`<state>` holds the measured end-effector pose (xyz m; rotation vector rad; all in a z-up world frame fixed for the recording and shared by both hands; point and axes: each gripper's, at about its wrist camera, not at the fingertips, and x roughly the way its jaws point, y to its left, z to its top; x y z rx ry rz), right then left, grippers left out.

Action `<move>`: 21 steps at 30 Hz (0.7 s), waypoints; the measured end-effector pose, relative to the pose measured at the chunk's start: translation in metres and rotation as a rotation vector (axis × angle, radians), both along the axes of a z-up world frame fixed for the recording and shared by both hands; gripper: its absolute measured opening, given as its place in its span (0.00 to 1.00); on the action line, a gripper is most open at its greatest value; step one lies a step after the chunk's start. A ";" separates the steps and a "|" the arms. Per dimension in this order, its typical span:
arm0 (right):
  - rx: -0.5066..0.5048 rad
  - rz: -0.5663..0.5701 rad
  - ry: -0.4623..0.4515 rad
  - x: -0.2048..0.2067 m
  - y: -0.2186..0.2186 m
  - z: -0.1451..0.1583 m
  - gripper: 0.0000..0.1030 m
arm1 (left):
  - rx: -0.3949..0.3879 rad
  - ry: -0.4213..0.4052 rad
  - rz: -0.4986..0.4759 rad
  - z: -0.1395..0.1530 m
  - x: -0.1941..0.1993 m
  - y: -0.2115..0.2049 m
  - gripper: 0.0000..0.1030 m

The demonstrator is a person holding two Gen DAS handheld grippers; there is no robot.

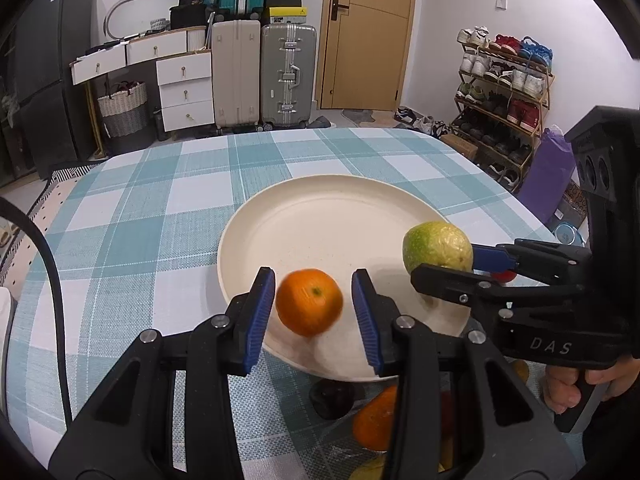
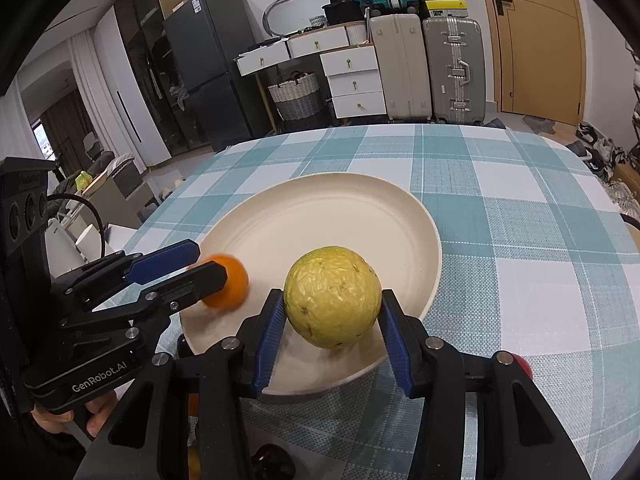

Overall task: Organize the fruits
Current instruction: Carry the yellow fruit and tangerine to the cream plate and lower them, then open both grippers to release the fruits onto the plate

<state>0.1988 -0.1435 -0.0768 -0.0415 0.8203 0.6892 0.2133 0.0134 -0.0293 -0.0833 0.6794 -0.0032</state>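
Orange (image 1: 309,302), blurred, sits low between the two blue pads of the left claw (image 1: 313,274), just over the near part of the plate (image 1: 320,216). A sliver of space shows between it and the pad on the right, so the claw is released rather than clamped on it; in the right wrist view the same orange lies blurred just beyond that claw's tips. Beside it to the right, a wrinkled yellow-green fruit (image 2: 332,304) is pinched from both sides by the pads of the right claw (image 2: 331,294), which is grasping it above the plate's near right part, clear of the plate's surface. The plate is cream, round and shallow, and lies on a table (image 1: 140,240) covered with a teal and white checked cloth. Under the claws, at the near edge of the table, more fruit lies off the plate: a second orange (image 1: 374,420), a dark fruit (image 1: 332,398) touching the plate's rim, and a small red fruit (image 2: 522,364) half hidden behind the right claw's arm. A hand (image 1: 568,388) grips the handle of the right claw. Past the table stand two suitcases (image 1: 264,76), white drawers (image 1: 186,92), a wooden door (image 1: 368,36), a shoe rack (image 1: 508,92) and a dark fridge (image 2: 208,68).
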 end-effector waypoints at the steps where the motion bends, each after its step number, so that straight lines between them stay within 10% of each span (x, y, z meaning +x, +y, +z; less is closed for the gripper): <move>1: 0.001 -0.002 0.001 0.000 0.000 0.000 0.47 | 0.003 -0.002 0.001 0.000 0.000 0.000 0.36; 8: 0.042 -0.028 -0.045 -0.004 -0.009 0.006 0.66 | -0.008 -0.015 0.029 0.001 -0.005 0.004 0.41; 21: 0.091 -0.041 -0.119 -0.016 -0.021 0.016 1.00 | -0.057 -0.075 0.083 0.010 -0.026 0.023 0.91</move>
